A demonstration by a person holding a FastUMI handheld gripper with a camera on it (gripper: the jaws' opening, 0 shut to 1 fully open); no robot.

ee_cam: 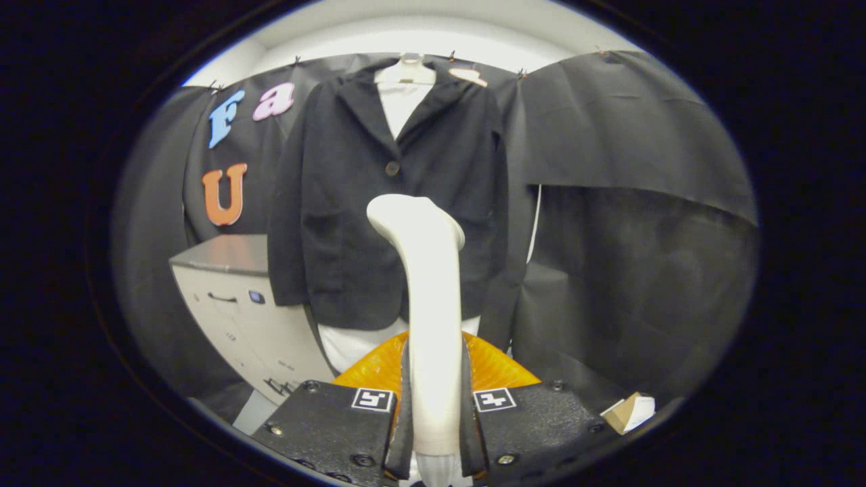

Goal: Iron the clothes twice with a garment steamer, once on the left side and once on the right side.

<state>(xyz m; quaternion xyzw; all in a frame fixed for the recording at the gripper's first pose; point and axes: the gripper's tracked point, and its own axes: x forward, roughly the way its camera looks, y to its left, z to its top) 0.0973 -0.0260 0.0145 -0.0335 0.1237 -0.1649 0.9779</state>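
A dark jacket (352, 203) hangs on a white hanger (406, 71) over a white shirt (403, 108), straight ahead against the booth's black wall. My gripper (434, 406) is shut on the white handle of the garment steamer (426, 270), which stands upright between the fingers. The steamer's head curves to the left near the jacket's waist, a little right of its button line. An orange part (494, 368) of the steamer shows behind the fingers. Whether the head touches the cloth cannot be told.
A pale cabinet (237, 304) with a grey top stands to the left of the jacket, partly behind its sleeve. A small cardboard box (630, 411) lies low on the right. Black cloth (636, 270) drapes the right side.
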